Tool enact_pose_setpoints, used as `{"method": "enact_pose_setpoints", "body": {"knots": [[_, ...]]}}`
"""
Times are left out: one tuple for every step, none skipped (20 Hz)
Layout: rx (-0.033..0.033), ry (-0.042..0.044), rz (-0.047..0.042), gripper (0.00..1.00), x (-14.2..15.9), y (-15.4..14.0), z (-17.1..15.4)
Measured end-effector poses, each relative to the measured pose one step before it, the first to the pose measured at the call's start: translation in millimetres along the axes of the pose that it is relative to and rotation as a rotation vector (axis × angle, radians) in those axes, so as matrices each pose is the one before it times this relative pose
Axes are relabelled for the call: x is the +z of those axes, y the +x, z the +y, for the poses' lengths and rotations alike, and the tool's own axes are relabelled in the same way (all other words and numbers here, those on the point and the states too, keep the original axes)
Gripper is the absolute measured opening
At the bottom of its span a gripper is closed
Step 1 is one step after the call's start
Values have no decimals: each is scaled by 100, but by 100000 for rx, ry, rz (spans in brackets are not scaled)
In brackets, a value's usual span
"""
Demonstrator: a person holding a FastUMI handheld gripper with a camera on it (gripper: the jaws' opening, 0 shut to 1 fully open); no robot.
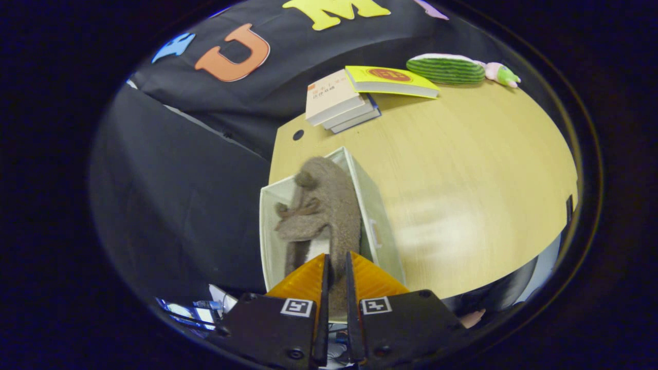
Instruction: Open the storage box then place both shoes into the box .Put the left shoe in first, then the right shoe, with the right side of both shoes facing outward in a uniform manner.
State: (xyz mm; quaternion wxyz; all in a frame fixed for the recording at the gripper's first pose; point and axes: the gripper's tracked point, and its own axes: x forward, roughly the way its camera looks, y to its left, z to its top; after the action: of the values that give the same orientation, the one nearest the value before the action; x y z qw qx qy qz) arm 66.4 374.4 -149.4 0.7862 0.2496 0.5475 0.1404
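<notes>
Shoe [329, 216], brown and fuzzy, hangs over the open storage box [383, 226] at the counter [462, 169] edge, its rear pinched between the fingers of the hand-held gripper [335, 280]. Best to lower it fully inside, right side outward, before releasing. Stacked books [339, 100] and a plush toy [452, 69] lie well apart, obstructing nothing.

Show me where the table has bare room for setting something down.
Bare table runs from the box toward the books and plush toy. The box is crowded: the gripper is shut on a shoe there.
</notes>
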Motion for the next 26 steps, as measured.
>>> {"method": "enact_pose_setpoints", "body": {"knots": [[274,-637,391,23,-117,-89,15],[577,-796,354,25,2,-43,203],[707,-1149,-154,31,0,-50,310],[860,-2265,-1151,36,118,-264,348],[265,-3252,-1428,49,-7,-345,185],[-383,-2936,-1971,57,146,-470,80],[-865,-2758,-2008,65,200,-359,5],[-1340,-2955,-2347,72,443,-343,-36],[-1731,-2981,-2420,80,384,-290,-222],[-1534,-2813,-1876,83,428,-423,-225],[-1386,-2564,-3302,87,548,-532,-164],[-1852,-3230,-4302,87,910,-630,-455],[-1459,-3189,-4457,87,761,-616,-435],[-179,-3462,-4616,88,785,-662,-273],[-776,-1732,-6301,88,926,-521,-573],[-1309,-893,-5298,89,865,-586,-811],[-8,-425,-4123,91,310,-887,-437],[254,149,-2921,95,369,-876,-514],[692,1839,-2949,98,152,-1120,-545],[2047,1324,-3779,98,472,-978,-218],[-102,-163,-3766,98,622,-980,-795],[-1373,-789,-4779,98,783,-818,-1099],[-2572,-1762,-4325,98,1181,-970,-1867],[-2688,-1711,-4450,99,923,-1405,-1430],[-2385,-1390,-5655,99,748,-985,-1086],[-2842,-1862,-5769,99,1221,-932,-1159]]}}
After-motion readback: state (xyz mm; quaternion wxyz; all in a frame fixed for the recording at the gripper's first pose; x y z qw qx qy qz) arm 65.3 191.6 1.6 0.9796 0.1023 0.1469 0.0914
